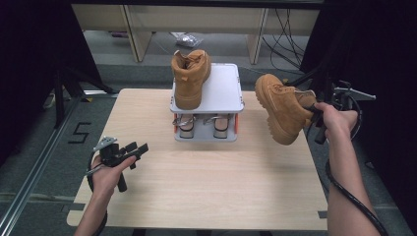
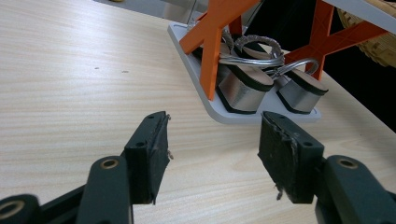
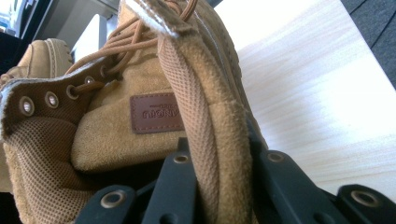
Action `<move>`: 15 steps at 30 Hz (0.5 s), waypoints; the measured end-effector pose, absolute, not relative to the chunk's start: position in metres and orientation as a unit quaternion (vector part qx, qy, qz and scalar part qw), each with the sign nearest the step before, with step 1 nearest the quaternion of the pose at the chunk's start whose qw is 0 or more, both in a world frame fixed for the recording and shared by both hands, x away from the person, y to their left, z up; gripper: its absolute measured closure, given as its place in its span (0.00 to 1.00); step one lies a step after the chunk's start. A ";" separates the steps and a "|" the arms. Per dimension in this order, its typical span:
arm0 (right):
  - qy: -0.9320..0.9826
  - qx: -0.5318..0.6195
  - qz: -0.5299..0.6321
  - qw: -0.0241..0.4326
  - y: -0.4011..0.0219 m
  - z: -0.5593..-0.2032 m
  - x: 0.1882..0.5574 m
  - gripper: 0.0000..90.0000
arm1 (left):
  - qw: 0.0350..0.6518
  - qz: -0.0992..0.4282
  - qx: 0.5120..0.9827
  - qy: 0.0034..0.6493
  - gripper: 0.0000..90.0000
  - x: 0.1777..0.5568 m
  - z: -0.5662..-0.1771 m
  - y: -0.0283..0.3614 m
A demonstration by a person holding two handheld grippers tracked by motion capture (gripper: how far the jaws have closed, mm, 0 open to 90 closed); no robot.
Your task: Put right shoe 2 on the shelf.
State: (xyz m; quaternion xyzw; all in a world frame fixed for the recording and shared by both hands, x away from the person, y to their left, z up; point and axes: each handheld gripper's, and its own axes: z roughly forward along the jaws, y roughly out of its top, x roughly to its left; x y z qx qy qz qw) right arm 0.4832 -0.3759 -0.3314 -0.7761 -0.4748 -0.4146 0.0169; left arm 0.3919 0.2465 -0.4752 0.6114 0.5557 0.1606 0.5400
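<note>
My right gripper (image 1: pixel 314 114) clamps the tan suede lace-up boot's (image 1: pixel 282 108) collar above the counter (image 1: pixel 206 187); my left gripper (image 1: pixel 140 150) gapes empty.

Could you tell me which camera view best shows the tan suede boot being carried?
The high view: the whole tan suede boot hangs from the right gripper. The right gripper view gives only its clamped collar.

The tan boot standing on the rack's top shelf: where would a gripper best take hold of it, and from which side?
Grip the boot by its ankle collar, coming from above: it stands upright on the rack with the opening upward, giving a thin wall to pinch, as the right gripper does on the other boot.
</note>
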 end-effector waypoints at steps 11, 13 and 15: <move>-0.480 -0.777 -0.405 0.022 -0.371 -0.320 0.486 0.92 | 0.540 0.162 0.613 0.554 0.46 0.392 -0.475 0.246; -0.480 -0.778 -0.404 0.021 -0.369 -0.319 0.487 0.92 | 0.540 0.162 0.613 0.553 0.46 0.392 -0.474 0.246; -0.478 -0.778 -0.408 0.021 -0.368 -0.318 0.487 0.92 | 0.540 0.163 0.613 0.553 0.46 0.392 -0.474 0.246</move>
